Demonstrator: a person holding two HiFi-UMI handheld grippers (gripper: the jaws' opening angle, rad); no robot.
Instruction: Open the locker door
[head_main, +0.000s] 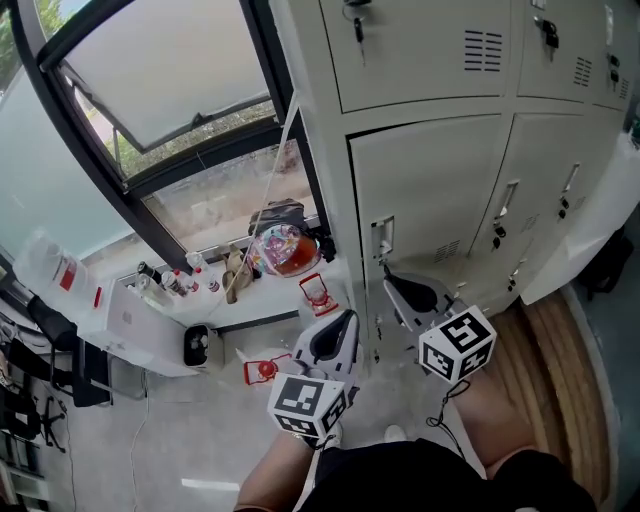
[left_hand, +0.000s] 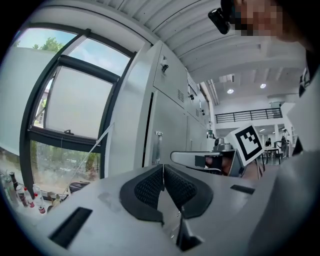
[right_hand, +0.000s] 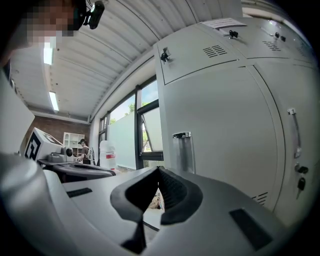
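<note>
**Head view:** The locker door (head_main: 430, 190) fills the frame from centre out to 2 o'clock. It is a flat panel of pale painted sheet metal with a louvred vent low down. Its handle (head_main: 382, 238) is a short upright pull on the door's left edge, just toward 1 o'clock of centre. The right gripper (head_main: 395, 285) sits at 5 o'clock of the handle, near it but apart. The left gripper (head_main: 340, 325) is at 6 o'clock of the frame, further from the door.

**Left gripper view:** The left gripper (left_hand: 163, 169) has its ribbed black pads pressed together with nothing between them. The handle (left_hand: 158, 147) stands at 12 o'clock of the tips. The door (left_hand: 172, 125) runs away toward 2 o'clock.

**Right gripper view:** The right gripper (right_hand: 159, 174) is also clenched and empty. The handle (right_hand: 182, 150) rises at 1 o'clock of its tips, with a bright metal cap over a shallow grey channel. The door (right_hand: 225, 125) is smooth and blank.

**Handling:** The door is probably light, stiff and free-swinging. With the pull on its left edge, the hinges are likely on the right. The painted face looks too slick and flat to pinch. The handle's channel is the place to take hold, either gripped or hooked from the left edge, and then pulled outward.
</note>
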